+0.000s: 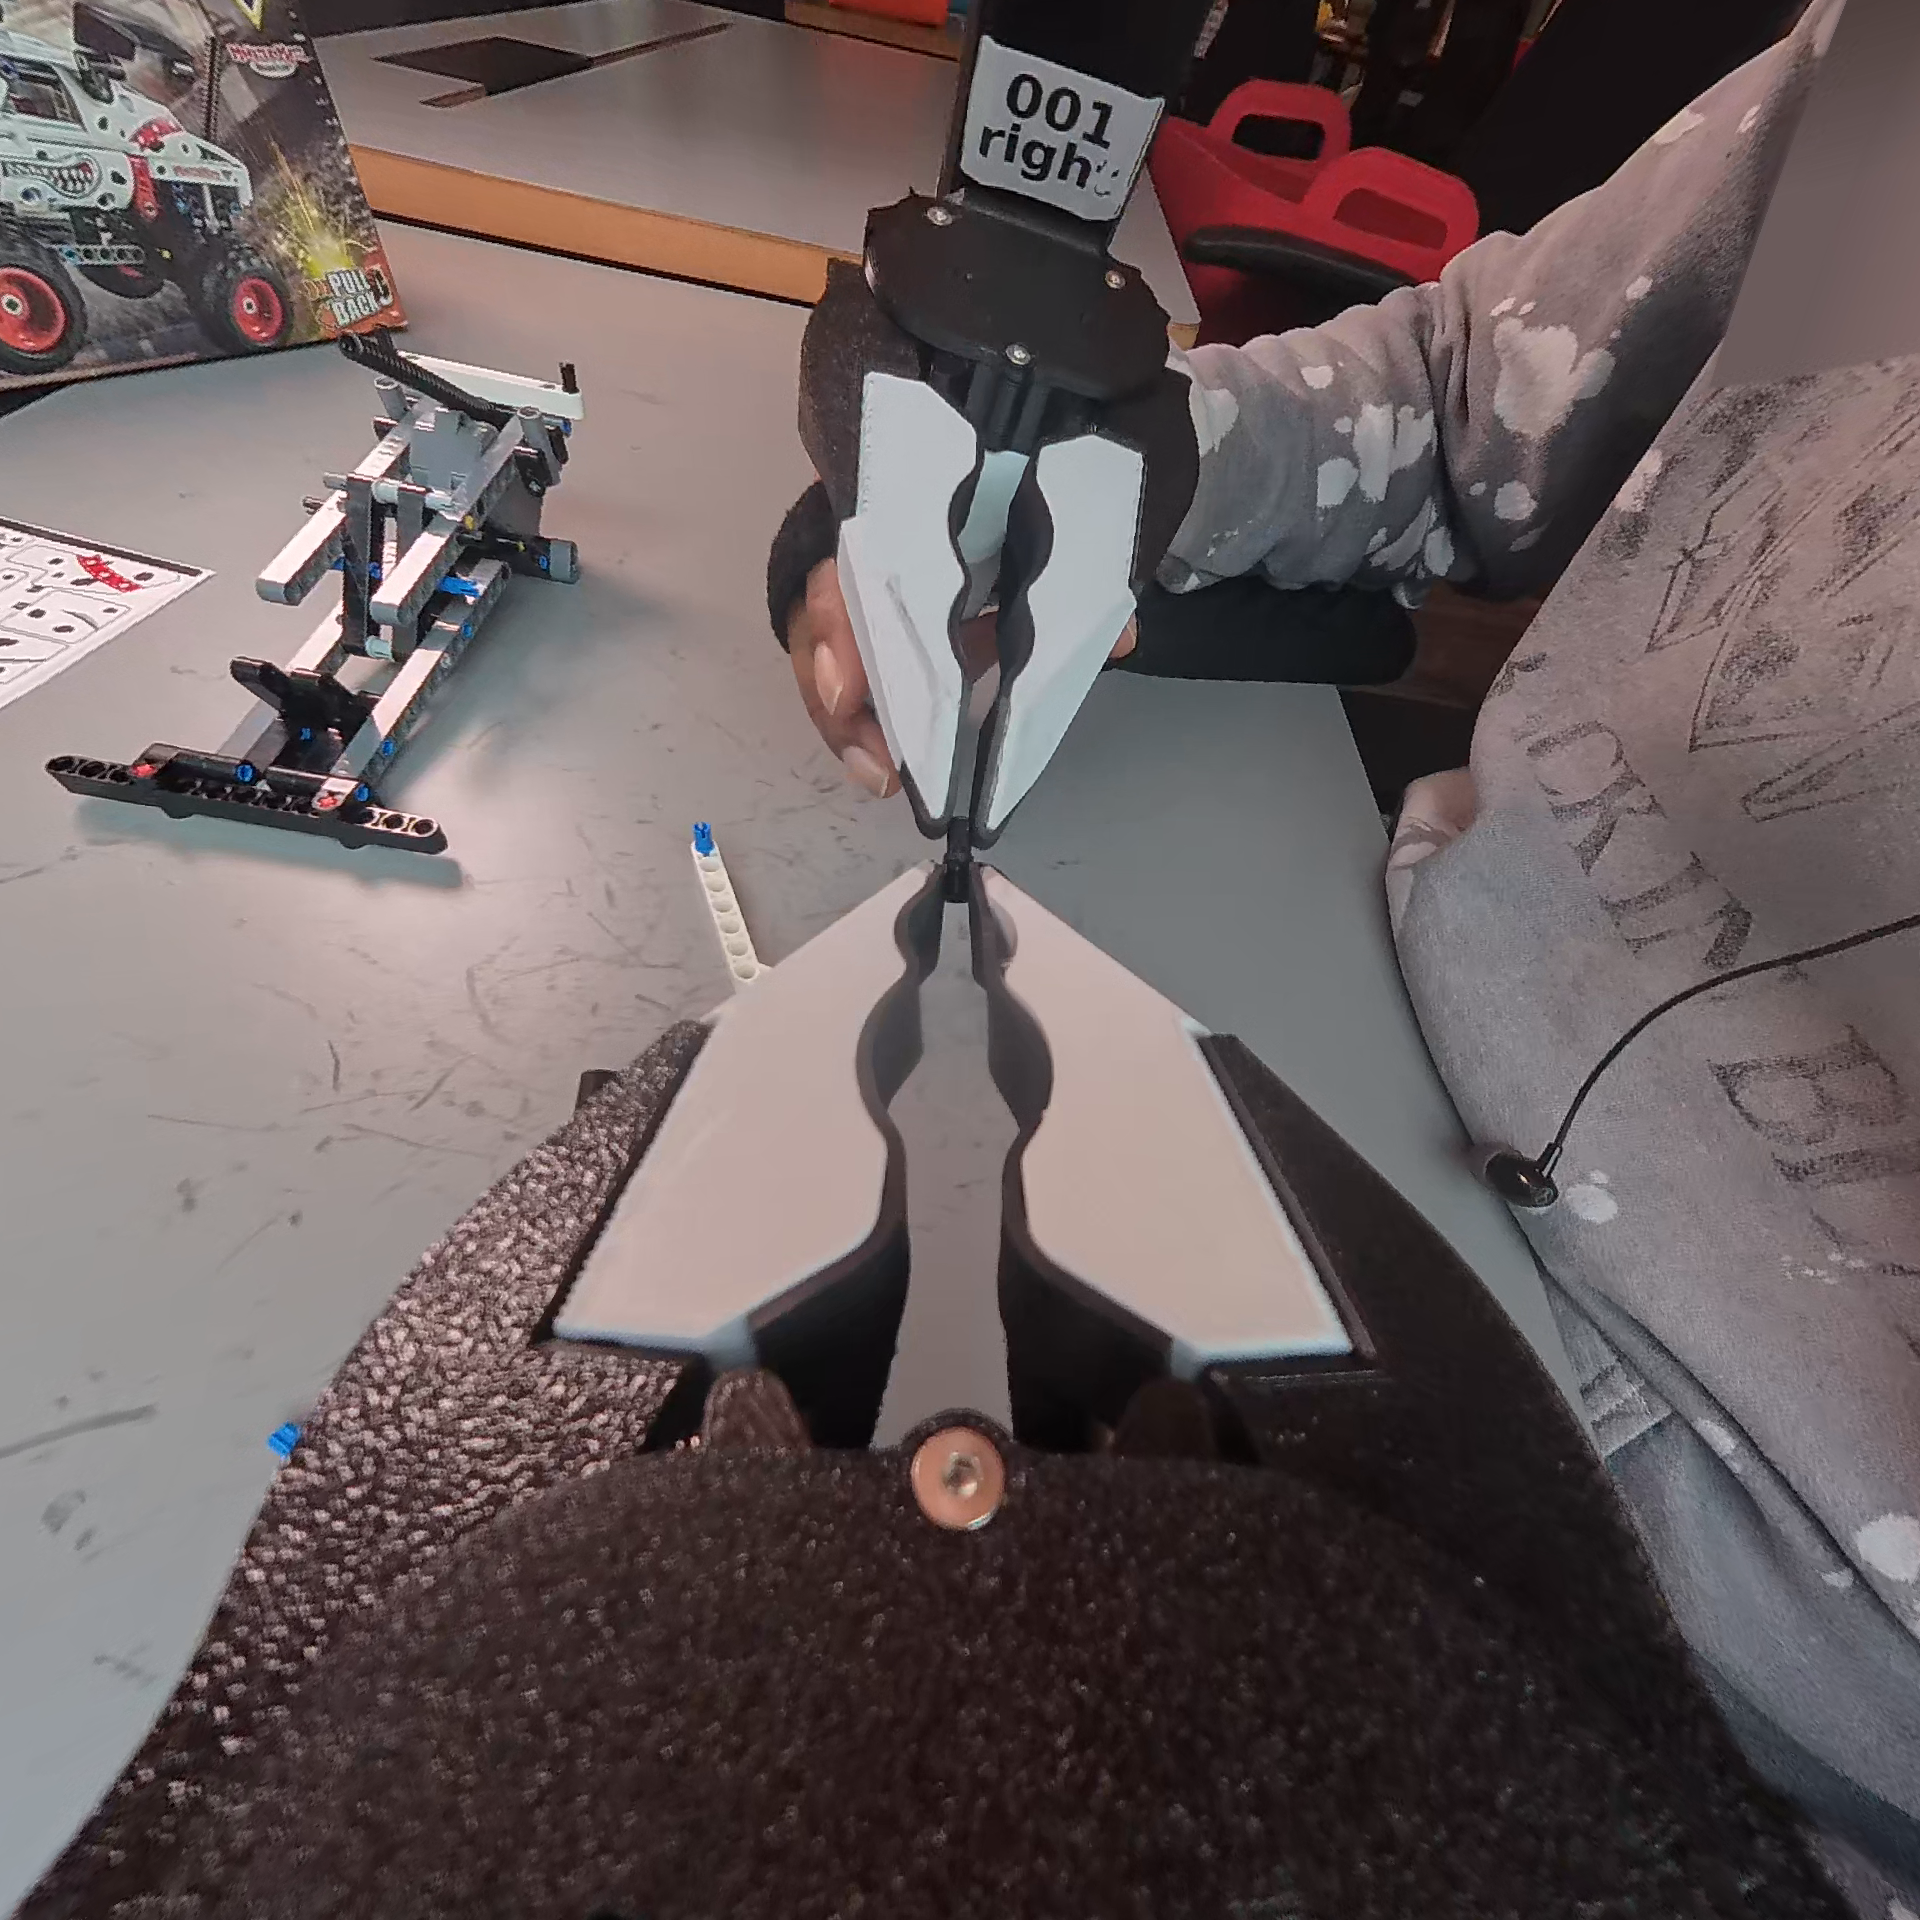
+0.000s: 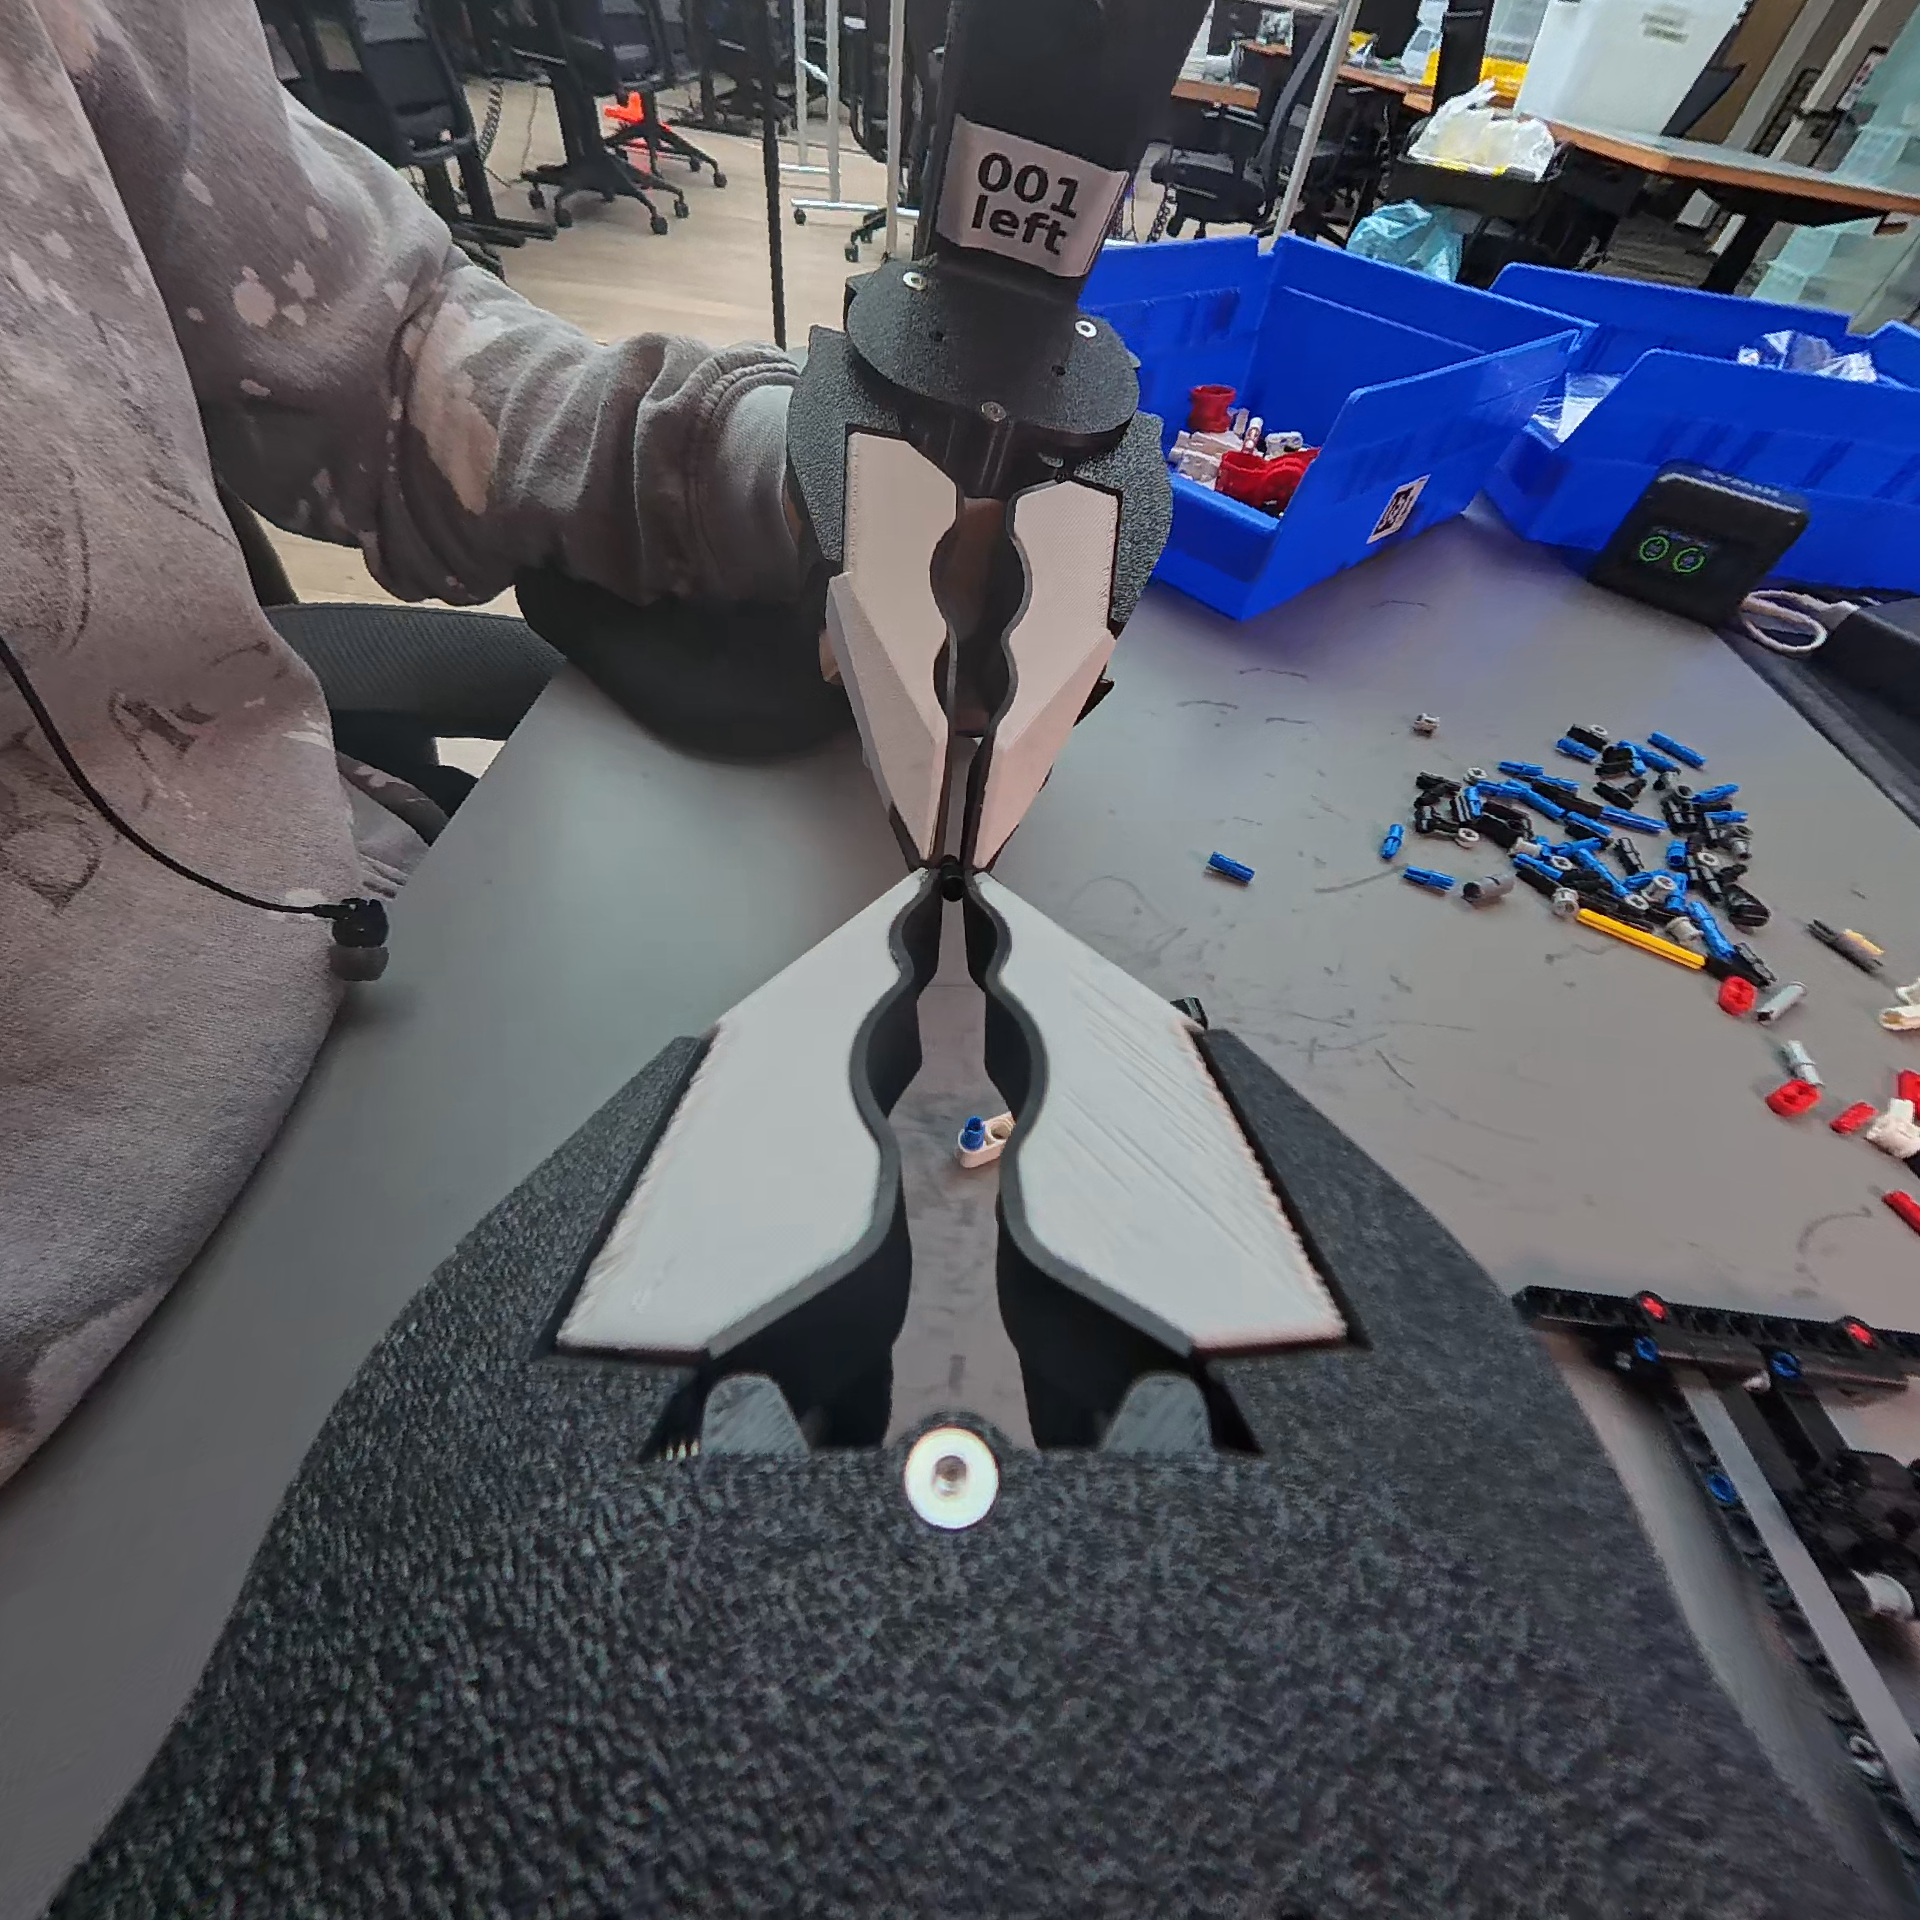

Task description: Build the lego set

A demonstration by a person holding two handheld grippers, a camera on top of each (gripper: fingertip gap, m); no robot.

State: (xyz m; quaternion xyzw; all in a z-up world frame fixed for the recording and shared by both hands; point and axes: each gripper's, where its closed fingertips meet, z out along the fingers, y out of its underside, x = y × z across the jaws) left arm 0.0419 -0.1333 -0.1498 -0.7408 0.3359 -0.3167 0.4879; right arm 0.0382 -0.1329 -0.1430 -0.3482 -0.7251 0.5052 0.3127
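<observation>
At frame centre, left gripper (image 1: 951, 883) and right gripper (image 2: 948, 878) meet tip-to-tip — both closed on one small black pin (image 1: 954, 854), axis running tip-to-tip.

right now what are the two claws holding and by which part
Both claws pinch one small black pin tip to tip above the table: the left claw grips its near end, the right claw its far end.

Black textured tongs (image 1: 954, 883), white wavy-edged fingers (image 1: 758, 1174), silver screw (image 1: 957, 1488); grey bleach-spotted sleeve (image 1: 1455, 416).
</observation>
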